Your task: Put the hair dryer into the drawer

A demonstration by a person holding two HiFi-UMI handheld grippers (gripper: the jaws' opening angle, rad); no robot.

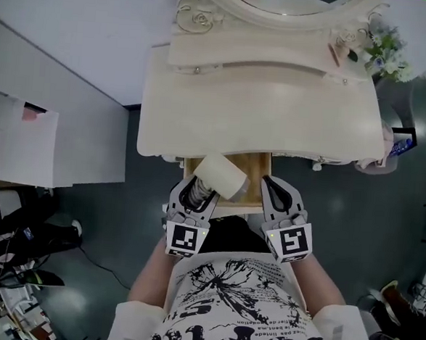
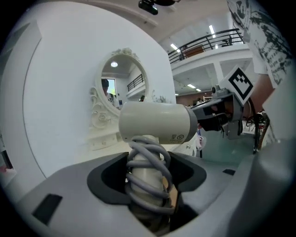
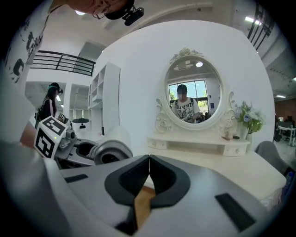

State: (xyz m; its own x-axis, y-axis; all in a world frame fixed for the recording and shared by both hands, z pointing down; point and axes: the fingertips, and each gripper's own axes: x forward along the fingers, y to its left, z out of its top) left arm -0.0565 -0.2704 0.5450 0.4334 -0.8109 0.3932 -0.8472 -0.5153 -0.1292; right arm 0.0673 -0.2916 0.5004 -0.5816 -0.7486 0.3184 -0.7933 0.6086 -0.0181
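My left gripper (image 2: 148, 172) is clamped on the hair dryer (image 2: 157, 122): the jaws stand wide apart with the dryer's handle between them, and the grey cord (image 2: 147, 159) is wound in loops round that handle, so the pads press on cord and handle together. The dryer's cream-coloured barrel sticks up above the jaws, lying crosswise. In the head view the barrel sits over the left part of the open drawer (image 1: 255, 177), whose wooden bottom shows just under the front edge of the cream dressing table (image 1: 261, 111); I cannot tell whether the dryer touches the drawer. My right gripper (image 3: 148, 167) is closed, its two dark pads meeting in a thin line with nothing between them, and it hangs just beside the left one, over the right side of the drawer. In its view the dryer's round open end shows to the left. At the back of the table stand the oval mirror (image 3: 194, 90) in its ornate frame and a small bunch of flowers (image 1: 385, 50) at the right corner
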